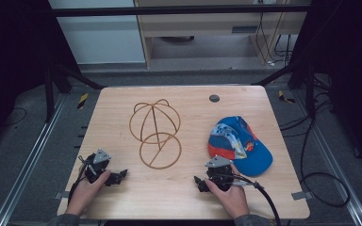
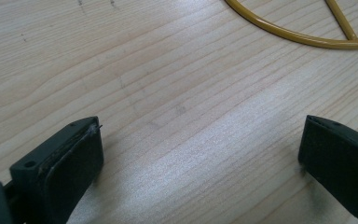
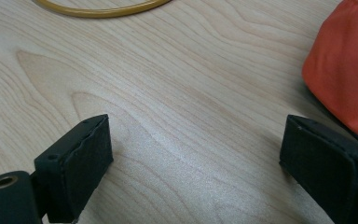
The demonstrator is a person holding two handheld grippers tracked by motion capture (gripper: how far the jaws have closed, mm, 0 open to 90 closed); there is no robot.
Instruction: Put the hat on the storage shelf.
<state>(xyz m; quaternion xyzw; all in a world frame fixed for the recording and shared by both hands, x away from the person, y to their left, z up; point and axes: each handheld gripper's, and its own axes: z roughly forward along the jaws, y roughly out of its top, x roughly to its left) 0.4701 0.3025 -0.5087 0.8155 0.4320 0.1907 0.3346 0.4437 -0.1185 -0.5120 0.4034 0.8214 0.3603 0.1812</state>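
Resting low on the near edge of the desk (image 1: 122, 101), both hands lie flat, each holding tongs. The left tongs (image 2: 200, 149) and right tongs (image 3: 196, 149) are wide open with nothing between them. The wire frame (image 1: 155, 134) stands in the middle, and the cap (image 1: 238, 143) lies just beyond the right hand.

Overhead light falls evenly on the table (image 1: 179, 188); surroundings stay dark. The high view is soft and low-resolution. Gripper views are sharp ahead, with faint sheen between the jaws.
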